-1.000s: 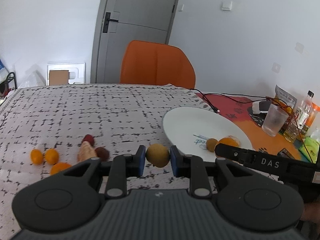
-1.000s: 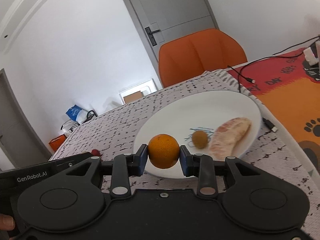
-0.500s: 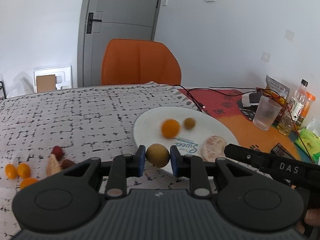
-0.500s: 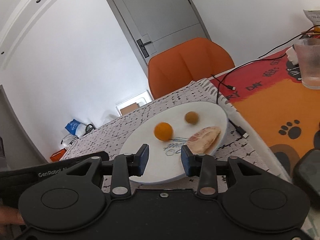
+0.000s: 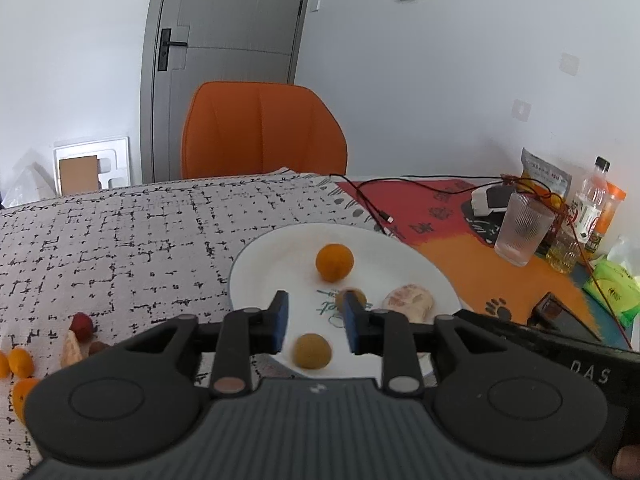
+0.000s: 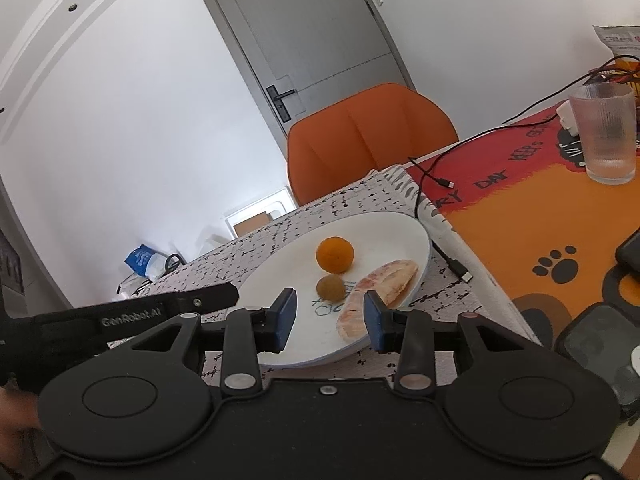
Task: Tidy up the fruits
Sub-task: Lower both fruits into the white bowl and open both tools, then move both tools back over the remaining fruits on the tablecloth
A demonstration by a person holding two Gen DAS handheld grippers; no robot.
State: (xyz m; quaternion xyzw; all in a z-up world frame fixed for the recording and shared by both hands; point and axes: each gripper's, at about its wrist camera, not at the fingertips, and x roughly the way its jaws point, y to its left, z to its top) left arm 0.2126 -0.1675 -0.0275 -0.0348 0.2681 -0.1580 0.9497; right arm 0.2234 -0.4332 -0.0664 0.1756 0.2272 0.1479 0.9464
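Hovering over the near rim of the white plate (image 5: 248,256), the left gripper (image 5: 313,322) is standing released, jaws just having been opening, with the brown longan (image 5: 312,351) lying loose on the plate under them, pads not touching it. Right gripper (image 6: 329,320) is also sitting unclenched over the plate's near edge, jaws just having been opening, nothing gripped. Farther in on the plate a second longan (image 6: 331,287) and a peeled citrus segment (image 6: 380,288) are resting, with the orange (image 6: 334,255) beyond. Left of the plate, small fruits (image 5: 20,362) are lying on the patterned cloth (image 5: 120,232).
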